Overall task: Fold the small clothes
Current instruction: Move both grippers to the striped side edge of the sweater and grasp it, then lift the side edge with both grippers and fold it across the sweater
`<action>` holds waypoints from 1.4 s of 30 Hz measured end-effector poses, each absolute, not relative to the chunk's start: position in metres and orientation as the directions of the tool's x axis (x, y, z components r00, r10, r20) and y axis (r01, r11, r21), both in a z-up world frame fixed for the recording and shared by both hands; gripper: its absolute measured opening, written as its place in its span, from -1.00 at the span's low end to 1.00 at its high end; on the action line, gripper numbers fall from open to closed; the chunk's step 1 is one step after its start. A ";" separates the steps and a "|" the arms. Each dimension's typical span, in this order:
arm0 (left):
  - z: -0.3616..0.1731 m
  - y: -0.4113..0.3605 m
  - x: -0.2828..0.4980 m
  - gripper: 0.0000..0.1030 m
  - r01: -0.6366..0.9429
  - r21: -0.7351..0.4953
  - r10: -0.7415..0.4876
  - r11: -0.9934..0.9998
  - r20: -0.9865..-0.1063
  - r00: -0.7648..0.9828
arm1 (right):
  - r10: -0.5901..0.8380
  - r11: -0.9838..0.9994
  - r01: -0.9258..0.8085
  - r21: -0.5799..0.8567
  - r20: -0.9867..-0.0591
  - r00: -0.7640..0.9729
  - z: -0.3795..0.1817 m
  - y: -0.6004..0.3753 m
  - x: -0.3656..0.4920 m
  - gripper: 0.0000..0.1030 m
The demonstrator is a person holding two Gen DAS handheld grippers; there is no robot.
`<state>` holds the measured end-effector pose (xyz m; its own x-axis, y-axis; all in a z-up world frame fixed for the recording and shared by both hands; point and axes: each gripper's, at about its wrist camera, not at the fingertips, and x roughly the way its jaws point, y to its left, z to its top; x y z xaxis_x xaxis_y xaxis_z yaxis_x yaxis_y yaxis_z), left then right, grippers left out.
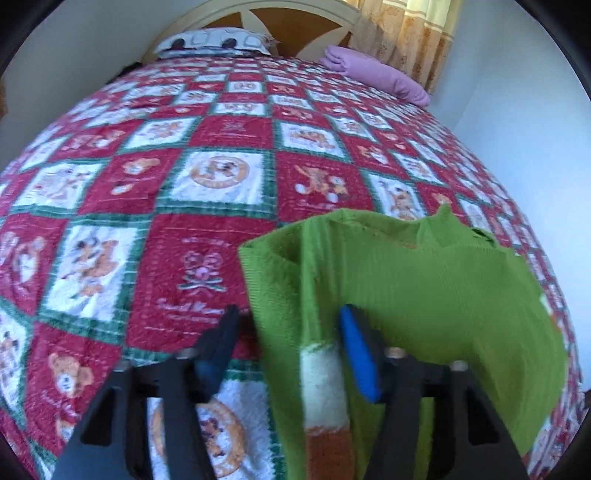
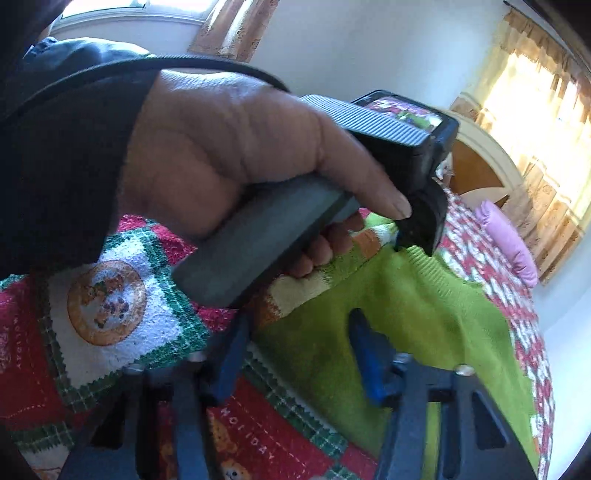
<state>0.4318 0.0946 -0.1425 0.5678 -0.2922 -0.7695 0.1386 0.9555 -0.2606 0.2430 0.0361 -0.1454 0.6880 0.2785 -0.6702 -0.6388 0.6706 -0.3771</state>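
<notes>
Left wrist view: the left hand-held gripper has its two fingers spread wide, with a fold of one green knitted garment standing between them. The right blue pad lies against the cloth; whether the left pad touches it cannot be told. The garment is partly lifted off the bed and drapes to the right, and a white and orange striped band shows on its near edge. It lies over one red, white and green patchwork quilt printed with teddy bears. At the far end of the bed are one patterned pillow against the arched headboard and one folded purple cloth near the curtain.

Right wrist view: the right hand-held gripper also has its two fingers spread, holding nothing, above the near edge of the green garment where it meets the quilt. One hand in a dark sleeve grips the handle of the other hand-held gripper, whose tip sits on the garment's upper edge. The striped band runs under that handle. One purple cloth and two curtained windows show beyond.
</notes>
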 end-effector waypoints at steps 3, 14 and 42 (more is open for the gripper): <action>-0.139 0.095 0.436 -0.65 0.156 -0.294 -0.331 0.943 -0.770 0.546 | 0.292 0.679 -0.647 -0.346 -0.682 0.671 -0.142 0.037 0.241 -0.64; -0.108 0.096 0.431 -0.70 0.137 -0.357 -0.372 0.924 -0.755 0.540 | 0.341 0.752 -0.610 -0.251 -0.644 0.685 -0.103 0.000 0.230 -0.85; -0.012 -0.034 0.413 -0.72 0.293 -0.403 -0.498 0.867 -0.670 0.551 | 0.384 0.920 -0.362 0.149 -0.516 0.766 -0.048 -0.182 0.234 -0.87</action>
